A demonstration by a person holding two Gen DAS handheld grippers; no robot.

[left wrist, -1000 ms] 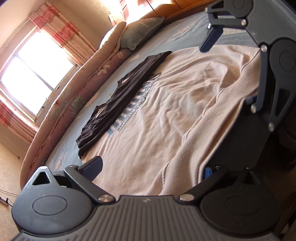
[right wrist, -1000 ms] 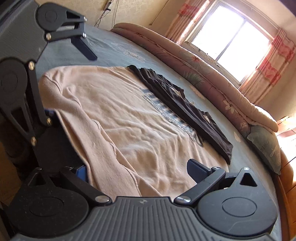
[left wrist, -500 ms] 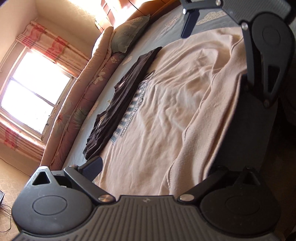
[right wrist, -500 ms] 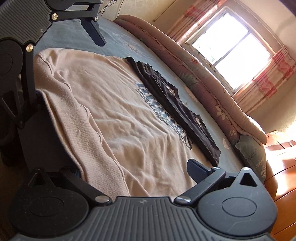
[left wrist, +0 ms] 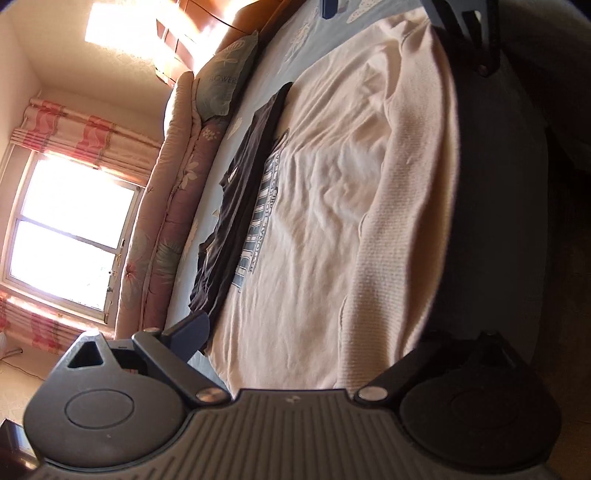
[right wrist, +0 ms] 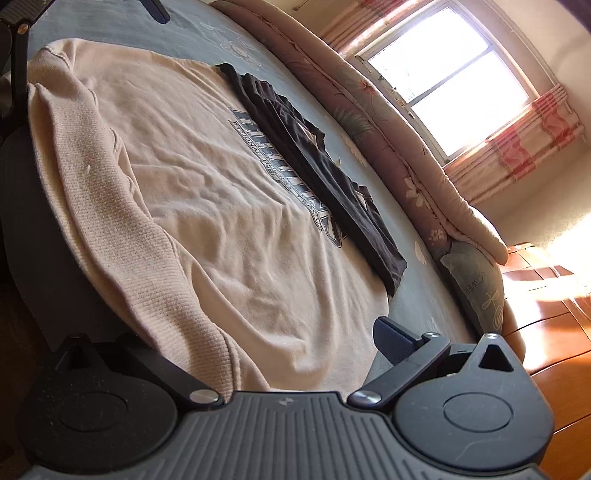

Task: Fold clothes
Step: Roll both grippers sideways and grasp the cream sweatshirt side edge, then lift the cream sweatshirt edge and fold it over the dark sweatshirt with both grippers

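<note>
A cream sweatshirt [left wrist: 332, 192] [right wrist: 192, 192] with a blue-grey print lies spread flat on the blue bed sheet [left wrist: 314, 40]; its ribbed hem hangs over the near bed edge. A dark folded garment [left wrist: 240, 192] [right wrist: 317, 162] lies along its far side. My left gripper [left wrist: 306, 339] is open at one end of the hem, cloth lying between its wide-spread fingers. My right gripper [right wrist: 258, 343] is open at the other end, likewise straddling the hem. Each gripper's finger below the bed edge is lost in shadow. The right gripper's linkage [left wrist: 465, 33] shows at the left view's top edge.
A rolled floral quilt [left wrist: 173, 192] [right wrist: 406, 166] runs along the bed's far side, with a pillow [left wrist: 225, 81] [right wrist: 476, 280] at its end. Behind it are a bright window [right wrist: 443, 70] with pink curtains and wooden furniture [right wrist: 546, 332].
Both grippers have rolled and drawn apart along the hem, so each has slid toward the edge of the other's view. Their fingers stay spread. The sweatshirt lies as before.
</note>
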